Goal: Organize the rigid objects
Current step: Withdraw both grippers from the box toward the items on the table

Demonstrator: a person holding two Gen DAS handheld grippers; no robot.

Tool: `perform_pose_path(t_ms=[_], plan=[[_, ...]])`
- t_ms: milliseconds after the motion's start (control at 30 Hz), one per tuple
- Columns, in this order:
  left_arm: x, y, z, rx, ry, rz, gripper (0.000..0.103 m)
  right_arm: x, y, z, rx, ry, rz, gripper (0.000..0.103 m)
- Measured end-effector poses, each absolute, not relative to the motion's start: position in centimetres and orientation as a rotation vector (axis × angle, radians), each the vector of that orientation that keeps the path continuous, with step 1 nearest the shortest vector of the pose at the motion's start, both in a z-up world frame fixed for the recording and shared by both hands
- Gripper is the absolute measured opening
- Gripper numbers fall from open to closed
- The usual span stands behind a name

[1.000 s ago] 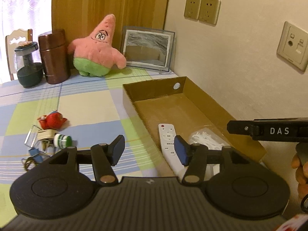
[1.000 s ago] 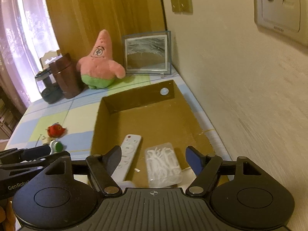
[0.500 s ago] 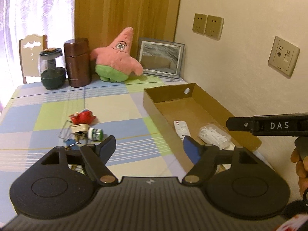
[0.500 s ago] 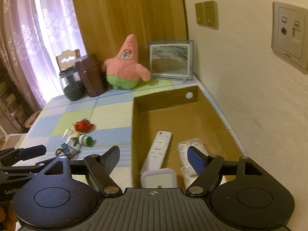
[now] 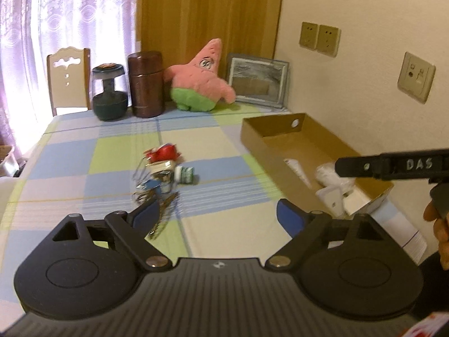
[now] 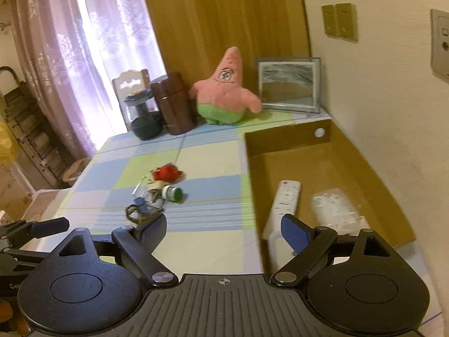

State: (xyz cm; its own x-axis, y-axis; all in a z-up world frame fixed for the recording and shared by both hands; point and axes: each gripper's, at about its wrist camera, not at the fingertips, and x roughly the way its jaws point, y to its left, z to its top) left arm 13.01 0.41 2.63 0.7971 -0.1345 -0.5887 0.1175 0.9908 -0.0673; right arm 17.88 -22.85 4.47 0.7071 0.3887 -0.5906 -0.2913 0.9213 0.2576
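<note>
Two hand-held grippers hang empty above a checked tabletop [image 6: 213, 244]. The left gripper [image 5: 216, 216] and right gripper [image 6: 223, 230] each have their fingers spreading wide, with nothing between them.

Nearest, on the right side, sits a shallow cardboard box [image 6: 373, 174] against the wall. Inside lie a white remote control [image 6: 284, 199], a clear packet of small white pieces [image 6: 335, 210] and, at the near end, a white container [image 5: 334, 196] only partly seen.

Near mid-table, well apart from the box, waits a loose heap still to be sorted: a tangle of keys and metal clips [image 5: 153, 188], a small green-capped bottle [image 6: 171, 193] on its side, and a red figurine [image 6: 167, 172] just behind. The bottle looks light, stiff and prone to roll, so gripping across its body seems the safest hold. The keys and clips are likely hard and thin and apt to slip or drag neighbours along; a ring or the bulkiest clip looks the best purchase. The figurine appears light and irregular; its widest part should serve.

At the far edge stand a dark jar [image 5: 109, 95], a brown canister [image 5: 146, 84], a pink plush star [image 5: 200, 81] and a framed picture [image 5: 256, 81].
</note>
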Motion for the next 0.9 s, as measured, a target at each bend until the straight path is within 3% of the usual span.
perform_pose_path(t_ms=[400, 900], plan=[[12.1, 5.8, -0.7, 0.012, 0.676, -0.038, 0.09, 18.1, -18.2, 1.2, 0.118, 0.717, 0.46, 0.089], [16.2, 9.9, -4.4, -0.064, 0.717, -0.024, 0.09, 21.6, -14.0, -2.5, 0.037, 0.719, 0.524, 0.089]])
